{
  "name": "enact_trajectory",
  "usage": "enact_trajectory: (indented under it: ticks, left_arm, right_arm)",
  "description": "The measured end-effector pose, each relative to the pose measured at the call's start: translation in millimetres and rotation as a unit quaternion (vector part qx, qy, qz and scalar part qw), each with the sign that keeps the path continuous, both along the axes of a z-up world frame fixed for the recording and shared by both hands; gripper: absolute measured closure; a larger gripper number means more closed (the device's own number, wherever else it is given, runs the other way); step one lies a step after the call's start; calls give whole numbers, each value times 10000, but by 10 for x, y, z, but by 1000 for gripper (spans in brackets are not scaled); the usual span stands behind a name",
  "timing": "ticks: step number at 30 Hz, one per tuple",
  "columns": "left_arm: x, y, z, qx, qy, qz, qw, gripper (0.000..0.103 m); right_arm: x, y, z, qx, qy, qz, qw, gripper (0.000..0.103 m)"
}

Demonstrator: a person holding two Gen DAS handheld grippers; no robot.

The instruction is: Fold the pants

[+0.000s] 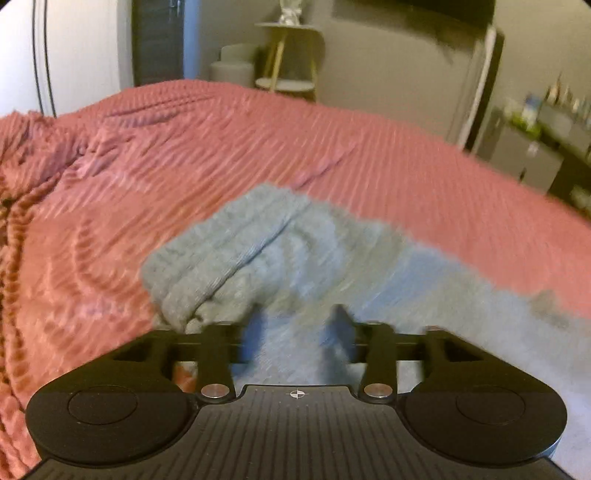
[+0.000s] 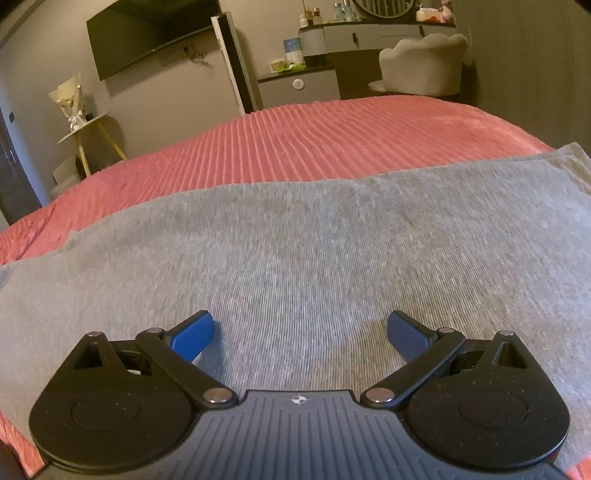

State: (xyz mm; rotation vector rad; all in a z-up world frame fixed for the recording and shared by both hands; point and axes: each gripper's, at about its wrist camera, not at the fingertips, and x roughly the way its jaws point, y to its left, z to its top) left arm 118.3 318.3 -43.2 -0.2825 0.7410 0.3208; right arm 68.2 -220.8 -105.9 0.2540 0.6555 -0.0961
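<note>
Left gripper (image 1: 297,328): jaws partly open, blue pads either side of grey cloth, blur hiding whether anything is pinched; best called a loose straddle, not a hold. Just ahead, the ribbed waistband or cuff end (image 1: 218,251) of the grey pants (image 1: 332,258), bunched and rolled over, lying toward the middle of the pink ribbed bedspread (image 1: 147,147).

Right gripper (image 2: 300,334): jaws spread wide, blue pads (image 2: 194,341) resting on or just above flat grey cloth, gripping nothing. Pants (image 2: 295,240) spread smooth across the near side of the bedspread (image 2: 332,133), far edge straight, a corner with two stacked layers near the bed's right edge.

Likely step: taking hold for the next fold. Worth doing: pressing the right pads down to gather both layers before closing; catching the left end below the bunched roll, not on it; lifting both sides level; laying edge to edge. Risk: a single layer caught, leaving the fold crooked.

Beyond the bed: a wall television (image 2: 147,33), a dressing table (image 2: 369,33), a cream chair (image 2: 421,62).
</note>
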Motion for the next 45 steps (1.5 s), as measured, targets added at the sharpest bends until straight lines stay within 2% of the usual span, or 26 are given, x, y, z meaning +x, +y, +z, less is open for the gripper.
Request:
enact_trajectory:
  ticks: [1,3,4,5,7,9,11,14,16,18,19,21,23,24,25,26,27,29,30,32,33,35,38,40,43,45]
  left_arm:
    - [-33,-49,62,-98,-164,-109,9998,23]
    - [-90,-180,122,-39,-427,-519,9977,19]
    - [-136,-342,126,26,-481,-935,9945,11]
    - [-163,-501,89,102,-440,-1355,9897,6]
    - [-132,-712,-105,314,-11,-1811,9830,6]
    - [-67,-780,-375,602,673,-1597,9830,7]
    - [-173,-764,-369,834,409,-1369,9862,7]
    - [-239,-712,-246,1577,492,-865,9825,14]
    - [-332,-729,-95,1708,365,-773,9816,14]
    - [-437,-801,90,1254,42,-926,9878,9]
    - [-484,-862,169,917,-129,-1004,9906,7]
    - [-541,-1044,259,6,-436,-1144,9925,6]
    - [-457,-1179,199,-967,-395,-1266,9864,4]
    - [-404,-1257,122,-1437,-275,-1337,9802,4]
    - [-357,-1390,30,-1874,-89,-1425,9719,4]
    - [-304,-1460,-85,-2083,77,-1456,9671,4]
    - [-284,-1551,-154,-2123,196,-1450,9662,4]
    - [-241,-1722,-239,-1875,358,-1510,9699,4]
    - [-255,-1799,-206,-1761,365,-1565,9712,4]
    - [-225,-1847,-191,-1525,287,-1619,9745,4]
    - [-305,-1922,-138,-1399,234,-1602,9768,4]
    - [-382,-2043,-147,-1138,162,-1643,9797,3]
    - [-409,-2181,-165,-915,354,-1874,9774,3]
    - [-337,-2271,-239,-753,535,-1902,9774,3]
    - [-257,-2399,-330,-380,600,-1887,9795,3]
    - [-220,-2465,-381,-163,623,-1947,9788,3]
  right_arm:
    - [3,1,3,0,14,-4,10000,2]
    - [9,-1,2,0,26,-15,10000,2]
    - [11,-1,1,-5,28,-15,10000,2]
    - [15,2,1,-17,32,-17,10000,2]
    - [11,12,-5,-43,26,-19,10000,2]
    - [6,13,-6,-46,22,-19,10000,2]
    - [-4,17,-8,-64,6,2,10000,2]
    - [-24,19,-1,-123,-4,57,9999,3]
    - [-36,28,46,-167,48,15,9998,3]
    - [-63,103,158,-156,44,-46,9999,3]
    - [-100,150,226,8,-109,109,9999,3]
    - [-170,305,351,370,-393,702,9961,3]
    - [-193,476,370,376,-400,1411,9885,3]
    - [-171,528,330,249,-197,1667,9855,3]
    - [-136,545,266,39,100,1744,9846,3]
    - [-96,497,185,-229,427,1565,9865,3]
    - [-81,401,158,-402,548,1277,9895,3]
    - [-68,37,151,-649,677,536,9941,3]
    - [-77,-189,138,-572,723,201,9955,3]
    - [-149,-639,122,-190,563,-80,9982,3]
    - [-202,-806,120,-228,426,-177,9987,3]
    - [-238,-1044,69,-733,521,-590,9942,3]
    - [-360,-1435,23,-691,286,-957,9926,3]
    - [-381,-1514,33,-920,427,-1433,9845,3]
    - [-378,-1356,78,-1310,548,-1469,9789,3]
    - [-381,-1282,89,-1355,554,-1460,9784,3]
